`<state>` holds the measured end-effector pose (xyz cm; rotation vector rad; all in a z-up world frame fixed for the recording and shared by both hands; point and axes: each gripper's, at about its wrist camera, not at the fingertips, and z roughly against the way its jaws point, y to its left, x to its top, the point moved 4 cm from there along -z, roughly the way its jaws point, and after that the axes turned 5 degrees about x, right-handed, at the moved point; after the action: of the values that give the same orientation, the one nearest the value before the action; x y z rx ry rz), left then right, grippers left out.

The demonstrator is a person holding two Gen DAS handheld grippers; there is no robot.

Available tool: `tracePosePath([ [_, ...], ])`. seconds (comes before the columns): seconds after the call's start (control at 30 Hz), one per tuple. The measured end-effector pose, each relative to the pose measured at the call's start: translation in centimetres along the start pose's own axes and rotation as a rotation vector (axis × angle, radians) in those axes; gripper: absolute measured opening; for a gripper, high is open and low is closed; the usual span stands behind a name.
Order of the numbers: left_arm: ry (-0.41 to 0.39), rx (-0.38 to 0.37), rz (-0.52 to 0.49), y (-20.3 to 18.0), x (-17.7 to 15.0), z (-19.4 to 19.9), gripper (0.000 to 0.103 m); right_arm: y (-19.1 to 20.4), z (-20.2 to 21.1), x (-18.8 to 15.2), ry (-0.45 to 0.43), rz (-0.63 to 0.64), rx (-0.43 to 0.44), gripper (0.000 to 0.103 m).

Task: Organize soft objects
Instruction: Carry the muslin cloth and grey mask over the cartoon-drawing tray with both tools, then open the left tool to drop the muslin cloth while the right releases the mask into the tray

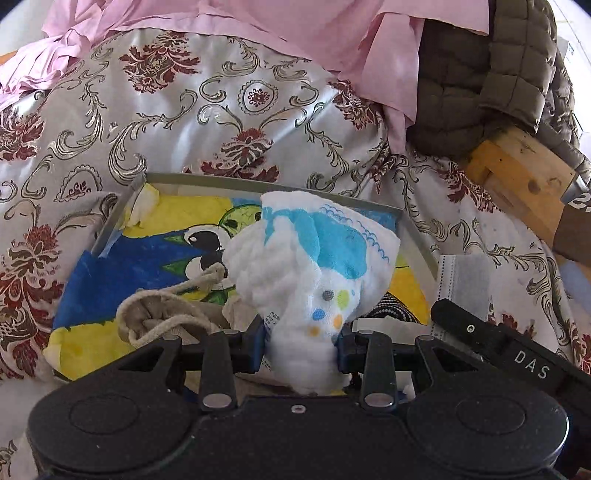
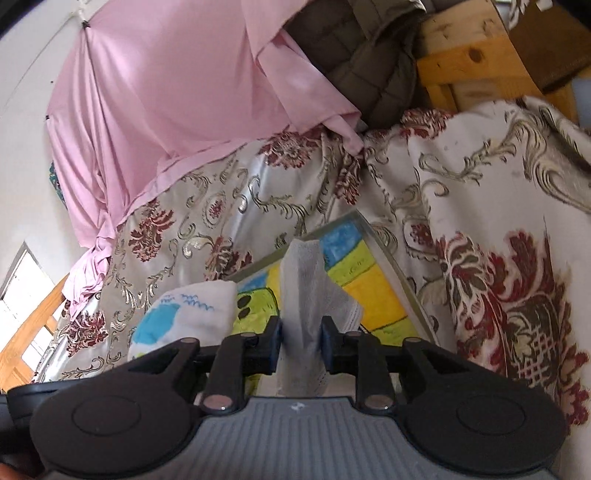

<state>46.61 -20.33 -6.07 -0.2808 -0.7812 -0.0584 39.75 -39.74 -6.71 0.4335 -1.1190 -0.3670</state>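
You have the white diaper (image 1: 314, 266) with the blue whale print pinched at its narrow lower end between the left gripper (image 1: 301, 349) fingers, its bunched top standing up in the centre of the left wrist view, over the tray (image 1: 417, 236). The right gripper (image 2: 301, 349) has a folded face mask (image 2: 310, 299) standing between its fingers at the middle of the right wrist view; the pads sit at its sides, but a sliver of gap shows on the right, so I read them as loosened rather than pinching, and the mask looks about to drop.

The tray is a shallow, grey-rimmed thing lined with a bright yellow, blue and green cartoon drawing. A beige drawstring pouch (image 1: 166, 314) already lies in its lower left part, just beside the diaper (their edges may touch; I cannot tell). The right gripper's black body pokes in at the lower right of the left view, with the pale mask showing beside it at the tray's right rim.

The tray rests on a silvery bedspread (image 1: 147, 122) with dark red flowers, a pink sheet (image 1: 221, 18) heaped across the top of the frame and an olive quilted jacket (image 1: 517, 62) at the upper right.

You seem to be at the placing step, both pieces carried over the tray. Next you need to lower the diaper onto the free drawing to the right of the pouch, then spread the left fingers and lift straight off so the fabric does not drag.
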Motion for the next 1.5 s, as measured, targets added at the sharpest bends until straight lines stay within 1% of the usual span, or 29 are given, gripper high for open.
tracePosePath([
  [0.07, 0.004, 0.005, -0.001, 0.0, 0.1, -0.1, 0.038, 0.0, 0.0, 0.0, 0.000, -0.004, -0.003, 0.032],
  [0.2, 0.010, 0.013, -0.002, 0.0, 0.0, -0.3, 0.039, 0.0, 0.0, 0.0, 0.000, -0.002, -0.006, 0.036],
  [0.27, 0.012, 0.018, -0.002, -0.1, 0.0, -0.3, 0.040, 0.0, 0.1, 0.0, -0.006, -0.002, -0.002, 0.044],
  [0.33, 0.015, 0.024, -0.006, -0.2, -0.1, -0.2, 0.041, 0.0, 0.3, 0.0, -0.016, -0.003, -0.004, 0.047],
  [0.5, -0.006, 0.042, -0.041, -0.4, -0.4, -0.1, 0.043, -0.1, 0.3, 0.1, -0.016, -0.008, -0.001, 0.051],
  [0.6, -0.007, 0.041, -0.038, -0.3, -0.4, -0.1, 0.044, 0.0, 0.3, 0.1, -0.016, -0.009, 0.000, 0.056],
  [0.7, -0.006, 0.043, -0.035, -0.3, -0.4, -0.2, 0.044, 0.0, 0.4, 0.2, -0.021, -0.012, 0.000, 0.063],
  [0.8, -0.007, 0.044, -0.034, -0.3, -0.3, -0.2, 0.047, 0.0, 0.6, 0.2, -0.036, -0.013, -0.008, 0.073],
  [0.9, -0.014, 0.058, -0.040, -0.3, -0.4, 0.0, 0.052, 0.3, 0.9, 0.4, -0.054, -0.001, -0.013, 0.079],
  [1.07, -0.046, 0.073, -0.053, -0.2, -0.4, 1.0, 0.059, 0.8, 1.7, 0.9, -0.076, 0.014, -0.016, 0.086],
  [1.23, -0.085, 0.081, -0.051, -0.2, -0.2, 2.5, 0.066, 1.7, 3.7, 1.9, -0.121, 0.037, -0.029, 0.093],
  [1.3, -0.106, 0.086, -0.052, -0.1, -0.1, 3.4, 0.068, 2.1, 4.7, 2.3, -0.141, 0.042, -0.035, 0.095],
  [1.43, -0.157, 0.093, -0.042, 0.2, 0.2, 5.8, 0.076, 3.1, 7.1, 3.1, -0.180, 0.062, -0.041, 0.102],
  [1.5, -0.189, 0.095, -0.037, 0.4, 0.3, 7.3, 0.079, 3.9, 8.6, 3.3, -0.196, 0.082, -0.044, 0.103],
])
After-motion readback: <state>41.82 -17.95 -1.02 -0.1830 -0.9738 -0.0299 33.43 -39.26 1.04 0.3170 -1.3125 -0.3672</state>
